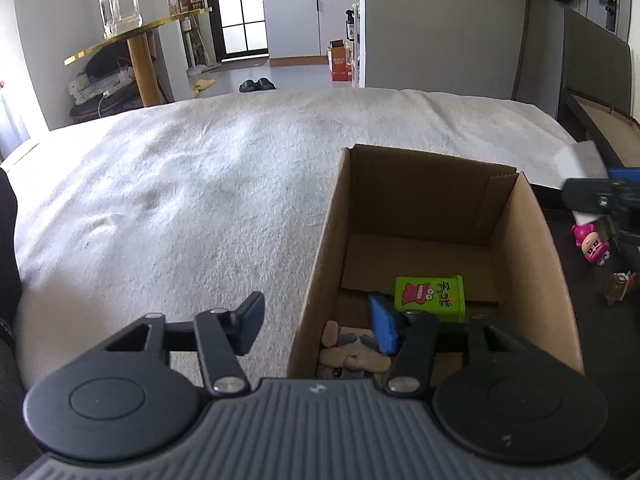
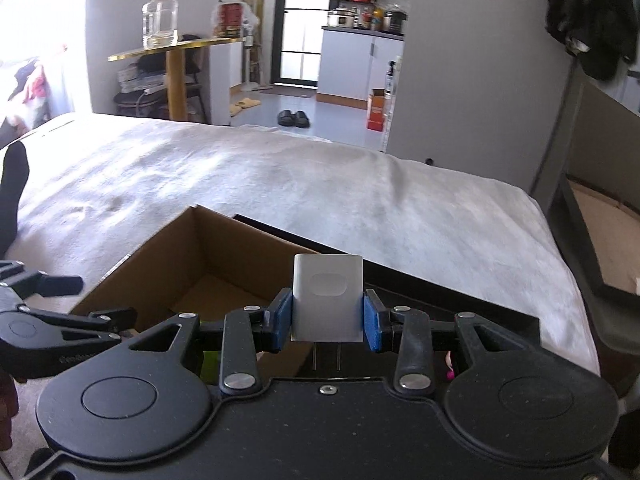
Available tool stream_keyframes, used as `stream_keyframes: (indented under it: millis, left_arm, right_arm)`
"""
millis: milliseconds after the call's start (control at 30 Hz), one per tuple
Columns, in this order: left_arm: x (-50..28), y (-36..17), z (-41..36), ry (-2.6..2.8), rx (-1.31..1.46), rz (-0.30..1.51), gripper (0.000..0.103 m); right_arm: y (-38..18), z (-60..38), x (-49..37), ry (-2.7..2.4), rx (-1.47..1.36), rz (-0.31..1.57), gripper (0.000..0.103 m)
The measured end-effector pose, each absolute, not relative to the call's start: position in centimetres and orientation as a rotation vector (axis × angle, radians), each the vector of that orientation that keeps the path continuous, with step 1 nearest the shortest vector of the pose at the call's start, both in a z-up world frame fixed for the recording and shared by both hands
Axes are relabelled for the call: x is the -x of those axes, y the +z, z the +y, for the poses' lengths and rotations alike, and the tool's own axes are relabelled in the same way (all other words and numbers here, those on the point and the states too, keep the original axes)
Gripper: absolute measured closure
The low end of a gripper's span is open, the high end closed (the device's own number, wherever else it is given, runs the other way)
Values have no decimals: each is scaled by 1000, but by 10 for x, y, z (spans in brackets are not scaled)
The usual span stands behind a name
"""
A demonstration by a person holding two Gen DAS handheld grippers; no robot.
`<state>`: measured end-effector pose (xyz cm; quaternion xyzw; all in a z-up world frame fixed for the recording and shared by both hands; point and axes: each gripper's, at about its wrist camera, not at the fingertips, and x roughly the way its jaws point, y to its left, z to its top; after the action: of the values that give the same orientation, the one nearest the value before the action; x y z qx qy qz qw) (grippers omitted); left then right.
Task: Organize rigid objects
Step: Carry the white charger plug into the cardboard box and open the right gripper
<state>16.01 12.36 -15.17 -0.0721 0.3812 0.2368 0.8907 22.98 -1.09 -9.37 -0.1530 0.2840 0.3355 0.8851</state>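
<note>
Corrugated brown cardboard box (image 2: 168,280) sits lower left, open-topped. At centre, the right gripper (image 2: 328,318) clamps blue pads on a smooth white boxy charger (image 2: 328,296) with metal prongs. The left gripper (image 1: 316,322) straddles the box wall, jaws parted, empty.

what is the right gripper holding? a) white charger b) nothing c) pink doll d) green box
a: the right gripper has its blue pads pressed on both sides of a white charger, prongs pointing down; the green box lies in the carton.
</note>
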Motion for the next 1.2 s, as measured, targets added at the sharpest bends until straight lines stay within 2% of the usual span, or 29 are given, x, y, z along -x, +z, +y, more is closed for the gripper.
stream_keyframes:
  millis: [67, 200, 400, 767, 1200]
  left_arm:
    - [-160, -152, 125, 486, 157, 791, 53]
    - [-160, -154, 131, 479, 192, 804, 76]
    - [-159, -155, 134, 475, 205, 804, 89]
    - [-158, -155, 136, 469, 228, 803, 90]
    - [-158, -153, 139, 470, 249, 803, 90]
  right_arm:
    - [-94, -2, -229, 718, 326, 592, 67]
    - [-95, 14, -224, 766, 338, 600, 67]
    - [-102, 32, -219, 820, 351, 641, 67]
    - [-114, 57, -211, 903, 387, 694, 66]
    - [-121, 63, -222, 880, 301, 784, 64]
